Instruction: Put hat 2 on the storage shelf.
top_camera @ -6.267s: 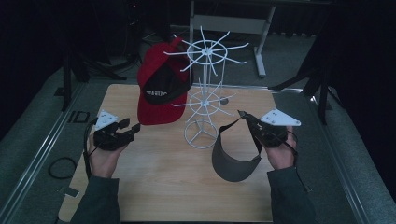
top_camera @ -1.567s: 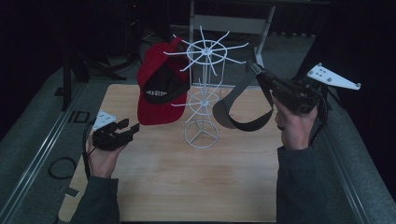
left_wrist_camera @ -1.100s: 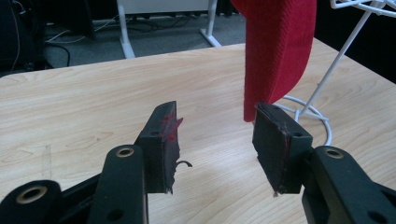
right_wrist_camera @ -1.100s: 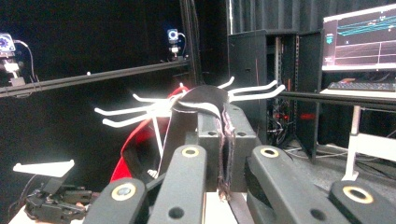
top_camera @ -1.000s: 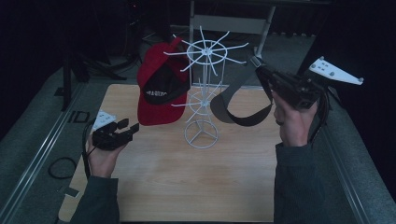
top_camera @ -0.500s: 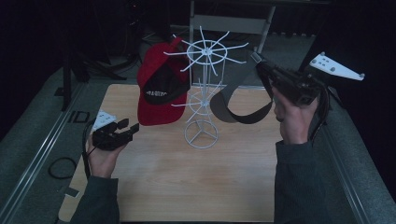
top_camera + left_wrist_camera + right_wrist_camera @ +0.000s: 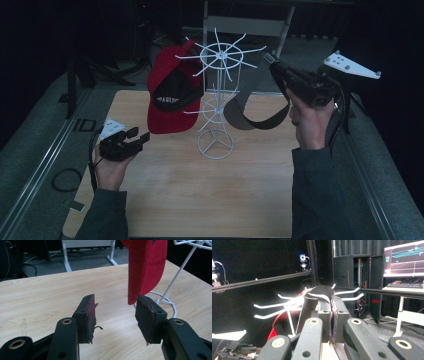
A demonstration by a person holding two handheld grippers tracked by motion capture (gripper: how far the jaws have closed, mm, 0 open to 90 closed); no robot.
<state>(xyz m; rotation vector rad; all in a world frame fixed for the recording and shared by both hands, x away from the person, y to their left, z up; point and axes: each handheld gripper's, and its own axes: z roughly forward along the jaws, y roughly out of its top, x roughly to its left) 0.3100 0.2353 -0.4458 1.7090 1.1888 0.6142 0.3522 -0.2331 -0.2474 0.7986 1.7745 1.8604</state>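
Since the earliest glimpse, the right tongs [image 7: 274, 64] have carried the grey visor [image 7: 252, 116] up off the worktop's right side; it now hangs in the air by its strap, just to the right of the white wire hat stand [image 7: 216, 95], its brim close to the stand's lower arms. Over the last second the change is slight: the visor has drifted a little nearer the stand. The left tongs [image 7: 139, 136] have stayed put near the worktop's left edge the whole time.

The right tongs are pinched tight on the visor's strap. The left tongs stand wide apart with nothing between them.

The worktop [image 7: 200, 200] is pale wood grain, and the stand's ring base sits around its middle, toward the far edge. A red cap [image 7: 170, 95] hangs from the stand's left side. Around it the room is dark, with grey flooring and a loop of cable off the left edge.

The left gripper view looks low across the boards, with the red cap's [image 7: 146, 267] hem hanging just above and beyond one pad and the stand's base [image 7: 162, 300] behind it. The right gripper view shows the strap [image 7: 332, 320] squeezed edge-on between the pads, the stand's white arms [image 7: 277, 308] right behind, and a lit monitor [image 7: 403, 261] at the far right.
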